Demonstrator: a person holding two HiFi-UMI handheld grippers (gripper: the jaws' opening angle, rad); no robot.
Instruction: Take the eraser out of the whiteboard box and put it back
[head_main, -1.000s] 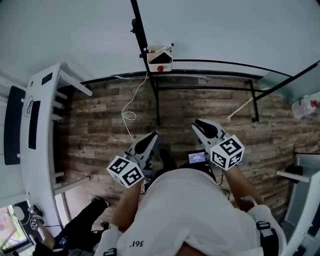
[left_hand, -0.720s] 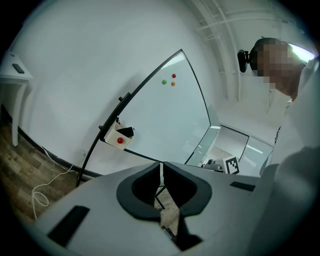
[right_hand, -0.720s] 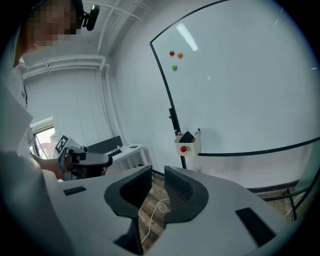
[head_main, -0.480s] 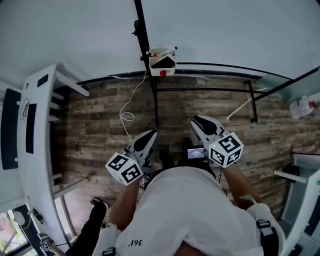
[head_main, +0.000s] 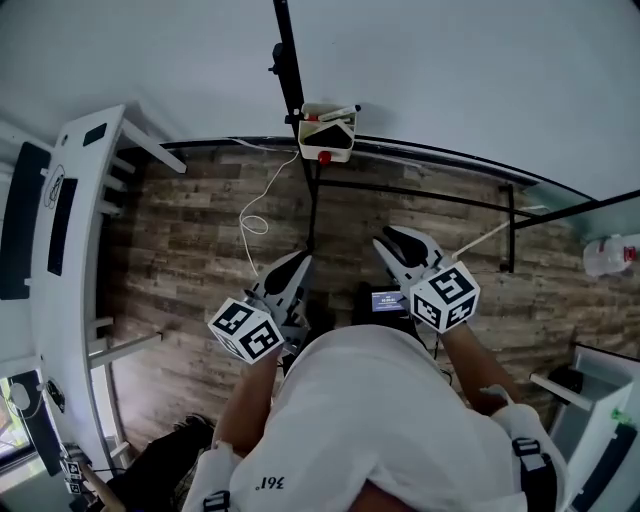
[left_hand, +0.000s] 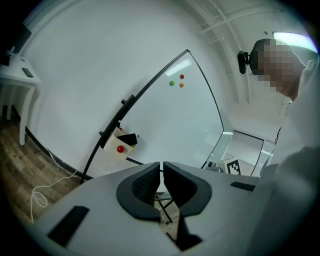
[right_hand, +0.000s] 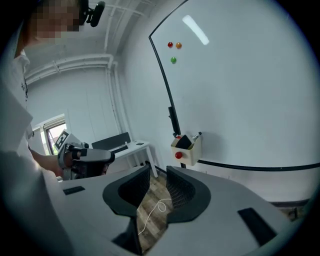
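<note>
A cream whiteboard box (head_main: 327, 132) hangs on the black edge of the whiteboard, with a red magnet on its front. The black eraser (head_main: 330, 125) stands inside it beside a marker. Both grippers are held at waist height, well short of the box and pointing toward it. My left gripper (head_main: 302, 260) is shut with nothing in it; its view shows the box (left_hand: 119, 144) and eraser (left_hand: 128, 138) far off. My right gripper (head_main: 386, 240) has its jaws opening, with only floor showing between them. The box (right_hand: 187, 148) and eraser (right_hand: 183, 141) lie ahead of its jaws (right_hand: 158, 186).
A white desk (head_main: 70, 250) stands along the left wall. A white cable (head_main: 255, 215) lies on the wooden floor under the board. The board's black stand frame (head_main: 420, 190) runs to the right, with a white bottle (head_main: 610, 255) beyond. Coloured magnets (right_hand: 173, 50) stick high on the whiteboard.
The person has stepped toward the whiteboard, carrying both grippers forward; the box now sits lower and nearer in the head view. The leg at the bottom left has slid almost out of view.
</note>
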